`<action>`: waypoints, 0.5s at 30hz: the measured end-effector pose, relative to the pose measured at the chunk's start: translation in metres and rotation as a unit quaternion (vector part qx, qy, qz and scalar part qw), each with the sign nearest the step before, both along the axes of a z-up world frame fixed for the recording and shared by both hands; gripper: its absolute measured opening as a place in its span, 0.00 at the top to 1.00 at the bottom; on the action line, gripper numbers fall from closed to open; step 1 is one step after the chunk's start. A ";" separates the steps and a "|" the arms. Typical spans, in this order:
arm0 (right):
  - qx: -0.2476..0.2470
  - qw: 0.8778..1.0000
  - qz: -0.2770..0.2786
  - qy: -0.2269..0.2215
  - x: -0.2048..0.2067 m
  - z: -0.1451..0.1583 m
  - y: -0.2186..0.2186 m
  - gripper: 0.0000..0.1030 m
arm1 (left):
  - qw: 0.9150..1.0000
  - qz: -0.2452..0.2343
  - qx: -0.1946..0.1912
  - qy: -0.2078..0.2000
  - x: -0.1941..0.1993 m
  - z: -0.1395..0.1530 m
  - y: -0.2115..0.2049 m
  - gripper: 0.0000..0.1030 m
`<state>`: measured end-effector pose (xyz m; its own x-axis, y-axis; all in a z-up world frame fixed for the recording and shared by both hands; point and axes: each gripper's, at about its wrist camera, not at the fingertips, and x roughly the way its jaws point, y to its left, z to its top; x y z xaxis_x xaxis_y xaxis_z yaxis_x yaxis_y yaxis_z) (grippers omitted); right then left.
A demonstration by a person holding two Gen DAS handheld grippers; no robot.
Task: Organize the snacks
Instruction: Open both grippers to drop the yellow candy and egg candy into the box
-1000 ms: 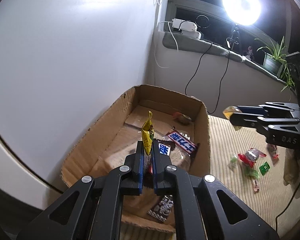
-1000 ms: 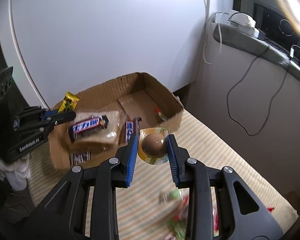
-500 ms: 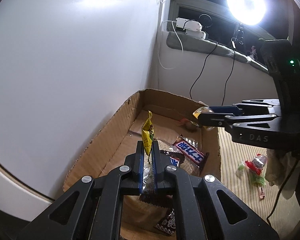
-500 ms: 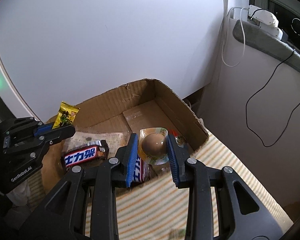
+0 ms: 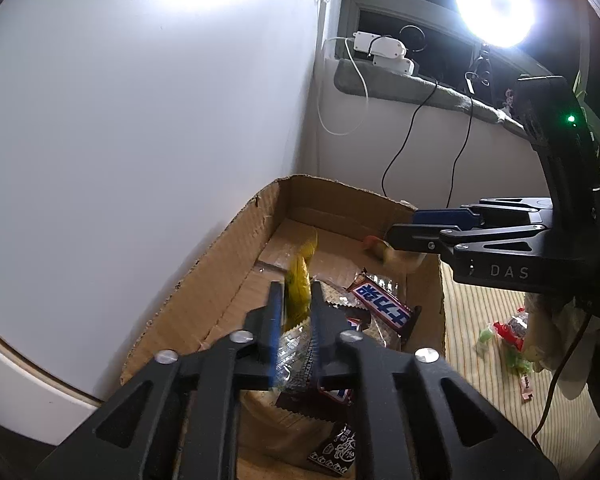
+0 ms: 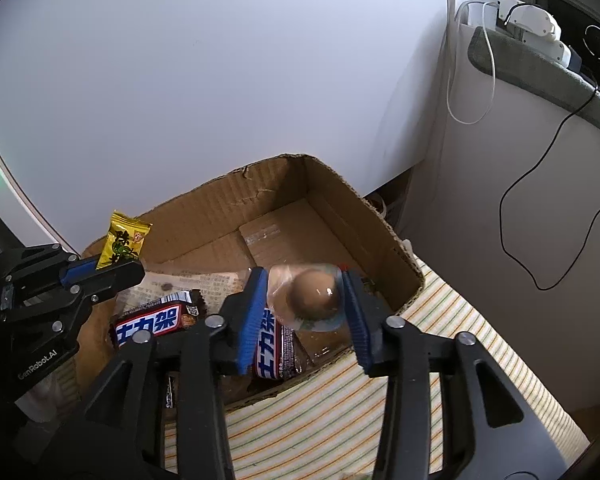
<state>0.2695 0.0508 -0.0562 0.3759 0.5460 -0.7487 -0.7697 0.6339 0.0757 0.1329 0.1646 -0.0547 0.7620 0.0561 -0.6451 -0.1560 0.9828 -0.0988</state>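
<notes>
A cardboard box stands against the white wall and holds chocolate bars. My left gripper has its fingers slightly apart, and the blurred yellow snack packet sits loosely between them above the box. My right gripper hangs over the box's near right part. Its fingers are spread a little around a brown egg snack in clear wrap, which looks blurred.
A striped mat lies under the box. Several loose candies lie on it to the right. A window sill with cables and a bright lamp is at the back right.
Both grippers moved further over the box. My left fingers have parted and the yellow packet is slipping down. My right fingers have widened around the egg snack.
</notes>
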 end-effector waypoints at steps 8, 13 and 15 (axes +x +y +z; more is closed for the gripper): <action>0.010 1.000 -0.009 -0.014 -0.005 0.012 -0.008 0.31 | 1.000 0.003 0.004 -0.007 -0.007 0.006 -0.003 0.80; 0.013 0.999 -0.016 -0.027 -0.014 0.022 -0.013 0.19 | 1.000 -0.001 0.005 -0.014 -0.016 0.013 -0.008 0.80; 0.015 0.999 -0.019 -0.031 -0.020 0.026 -0.019 0.18 | 1.000 -0.002 0.005 -0.018 -0.021 0.017 -0.011 0.80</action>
<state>0.2499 0.0322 -0.0297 0.4425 0.5527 -0.7062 -0.7490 0.6609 0.0479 0.1118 0.1534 -0.0379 0.7845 0.0596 -0.6172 -0.1483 0.9845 -0.0935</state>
